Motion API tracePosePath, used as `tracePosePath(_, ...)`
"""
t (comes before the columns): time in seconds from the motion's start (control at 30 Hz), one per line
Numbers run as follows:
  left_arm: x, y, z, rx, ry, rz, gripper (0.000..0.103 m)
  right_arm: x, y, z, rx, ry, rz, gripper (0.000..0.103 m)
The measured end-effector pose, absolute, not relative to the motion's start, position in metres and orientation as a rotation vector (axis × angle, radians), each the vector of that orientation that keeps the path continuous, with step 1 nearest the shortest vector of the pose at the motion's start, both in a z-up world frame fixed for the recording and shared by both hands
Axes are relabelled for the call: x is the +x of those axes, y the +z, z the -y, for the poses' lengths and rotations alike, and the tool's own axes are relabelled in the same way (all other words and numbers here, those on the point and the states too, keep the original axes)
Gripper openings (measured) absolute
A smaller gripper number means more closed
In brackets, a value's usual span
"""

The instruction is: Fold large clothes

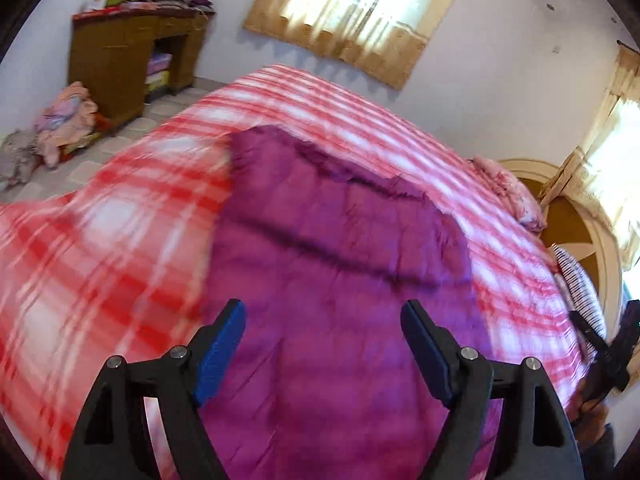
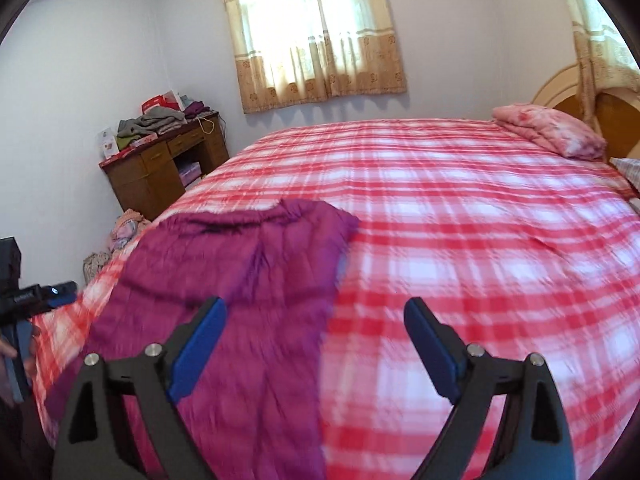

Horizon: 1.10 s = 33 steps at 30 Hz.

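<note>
One purple garment, one bed, two windows.

Wide bare stretch of plaid bedspread at centre and right of the right wrist frame is clear for passing, blocked only by purple garment at lower left, pink pillow and headboard upper right, cluttered desk at left.
</note>
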<state>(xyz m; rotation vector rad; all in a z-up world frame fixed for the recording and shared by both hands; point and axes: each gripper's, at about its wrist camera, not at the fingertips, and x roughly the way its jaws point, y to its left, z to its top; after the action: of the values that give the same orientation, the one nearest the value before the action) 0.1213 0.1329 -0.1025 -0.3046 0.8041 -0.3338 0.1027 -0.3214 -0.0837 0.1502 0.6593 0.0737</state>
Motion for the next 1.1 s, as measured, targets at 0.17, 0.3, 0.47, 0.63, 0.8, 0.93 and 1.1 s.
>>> tracePosePath(0.17, 0.056, -0.123, -0.158, -0.251, -0.242, -0.813, 0.080, 0.037, -0.083, 0.337, 0.144, 0.098, -0.713, 0.091)
tracePosePath(0.3, 0.039, -0.140, -0.167, -0.271, -0.203, -0.855, 0.080, 0.009, -0.085, 0.329, 0.120, 0.177, -0.746, 0.086)
tracePosePath(0.47, 0.024, -0.152, -0.167, -0.246, -0.199, -0.882, 0.080, 0.000, -0.089, 0.308, 0.045, 0.235, -0.734, 0.085)
tracePosePath(0.63, 0.022, -0.169, -0.162, -0.234, -0.208, -0.912, 0.080, 0.009, -0.131, 0.299, 0.043, 0.205, -0.840, 0.070)
tracePosePath(0.8, 0.020, -0.173, -0.158, -0.194, -0.200, -0.893, 0.080, 0.015, -0.160, 0.298, 0.044, 0.161, -0.903, 0.069)
tracePosePath(0.93, 0.020, -0.173, -0.158, -0.182, -0.208, -0.894, 0.080, 0.013, -0.179, 0.295, 0.037, 0.160, -0.959, 0.069)
tracePosePath(1.1, 0.018, -0.173, -0.161, -0.204, -0.225, -0.882, 0.080, 0.011, -0.197, 0.299, 0.129, 0.189, -1.012, 0.069)
